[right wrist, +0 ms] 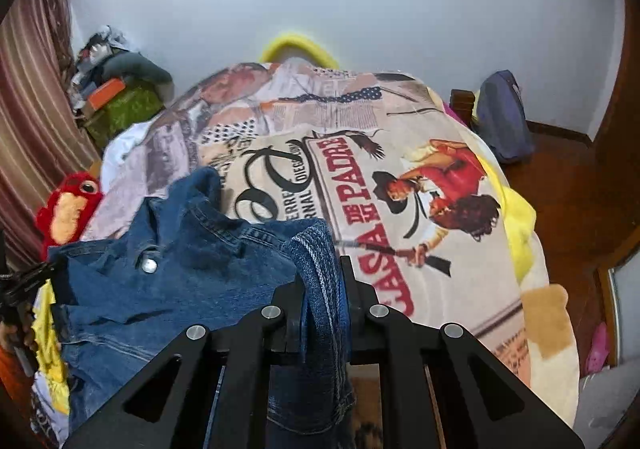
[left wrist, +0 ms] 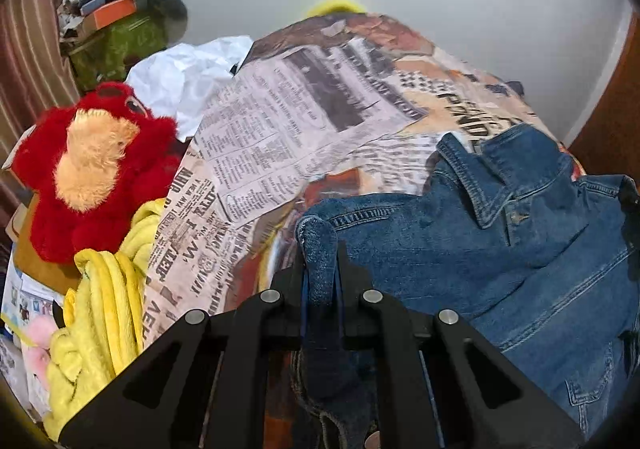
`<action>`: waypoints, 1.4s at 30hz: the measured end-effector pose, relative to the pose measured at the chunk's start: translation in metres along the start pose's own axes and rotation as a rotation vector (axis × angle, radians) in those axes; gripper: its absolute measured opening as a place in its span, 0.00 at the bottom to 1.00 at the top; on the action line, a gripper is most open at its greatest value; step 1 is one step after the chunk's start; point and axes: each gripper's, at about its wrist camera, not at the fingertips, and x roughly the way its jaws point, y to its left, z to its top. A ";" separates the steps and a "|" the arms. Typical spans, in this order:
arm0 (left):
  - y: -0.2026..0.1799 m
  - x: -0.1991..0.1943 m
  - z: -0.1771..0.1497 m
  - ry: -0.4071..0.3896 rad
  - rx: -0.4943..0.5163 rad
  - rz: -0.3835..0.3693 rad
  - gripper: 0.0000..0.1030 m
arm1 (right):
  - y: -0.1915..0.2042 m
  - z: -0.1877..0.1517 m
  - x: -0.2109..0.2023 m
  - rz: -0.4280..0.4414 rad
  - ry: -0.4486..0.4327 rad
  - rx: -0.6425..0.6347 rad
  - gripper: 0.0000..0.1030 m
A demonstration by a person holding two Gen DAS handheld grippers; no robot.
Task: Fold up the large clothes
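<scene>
A blue denim jacket (left wrist: 500, 249) hangs between my two grippers above the bed, collar up, front facing the cameras. My left gripper (left wrist: 320, 261) is shut on a folded edge of the denim at the jacket's left side. My right gripper (right wrist: 322, 269) is shut on a folded denim edge at the jacket's right side (right wrist: 180, 269). A metal button (right wrist: 149, 265) shows below the collar. The jacket's lower part hangs below both views and is hidden by the gripper bodies.
The bed carries a printed newspaper-and-poster blanket (right wrist: 360, 177). A red plush toy (left wrist: 92, 169), yellow blankets (left wrist: 100, 329) and white cloth (left wrist: 188, 85) lie at the left. A cluttered green pile (left wrist: 120, 37) stands by the striped curtain. A backpack (right wrist: 504, 117) sits on the wooden floor at the right.
</scene>
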 end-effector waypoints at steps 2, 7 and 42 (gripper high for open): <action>0.006 0.016 0.000 0.026 -0.019 0.004 0.10 | 0.000 0.000 0.019 -0.029 0.025 -0.007 0.09; 0.007 0.050 -0.009 0.076 -0.017 0.017 0.12 | -0.014 -0.019 0.062 -0.084 0.088 -0.004 0.10; -0.027 -0.076 -0.036 -0.043 0.049 0.039 0.40 | 0.027 -0.061 -0.069 -0.121 -0.022 -0.149 0.77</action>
